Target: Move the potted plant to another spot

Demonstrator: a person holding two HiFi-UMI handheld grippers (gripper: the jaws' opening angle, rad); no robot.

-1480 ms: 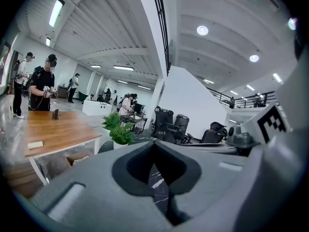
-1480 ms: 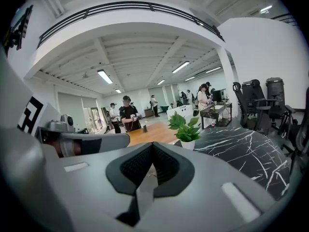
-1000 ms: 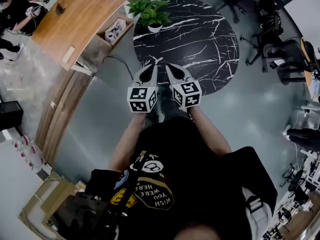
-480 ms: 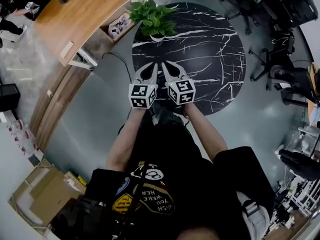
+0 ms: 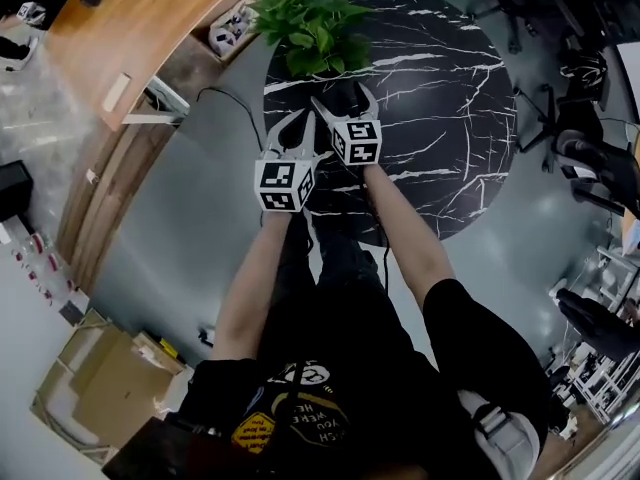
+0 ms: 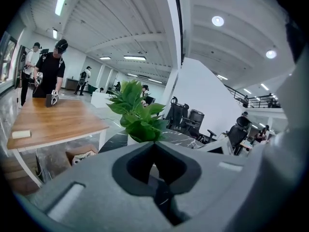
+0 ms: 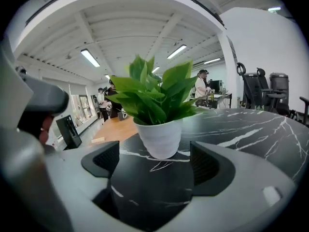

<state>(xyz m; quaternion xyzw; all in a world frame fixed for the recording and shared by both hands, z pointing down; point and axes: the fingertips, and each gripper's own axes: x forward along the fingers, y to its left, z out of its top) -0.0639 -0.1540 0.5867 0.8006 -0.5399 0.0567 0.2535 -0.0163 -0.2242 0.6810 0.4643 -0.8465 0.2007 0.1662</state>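
Surface: round black marble table (image 5: 440, 88) on grey floor (image 5: 200, 208). Wood desk (image 5: 150, 28) at left, office chairs (image 5: 590, 88) at right.
Plant (image 5: 312, 23) at table's far-left edge, near desk. White pot (image 7: 161, 138) upright on marble.
Hidden: pot under leaves (image 5: 300, 13) in head view, mostly behind my jaws in left gripper view.
Pose: my arms (image 5: 405, 228) stretched forward, side by side.
Left gripper (image 5: 303, 118) pressed together, empty.
Right gripper (image 5: 342, 96) opening. Pot just ahead, not between pads.

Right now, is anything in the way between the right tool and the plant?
No, nothing visible. Only bare table lies between the right tool and the plant. Its jaws are opening, empty, aimed at the pot.
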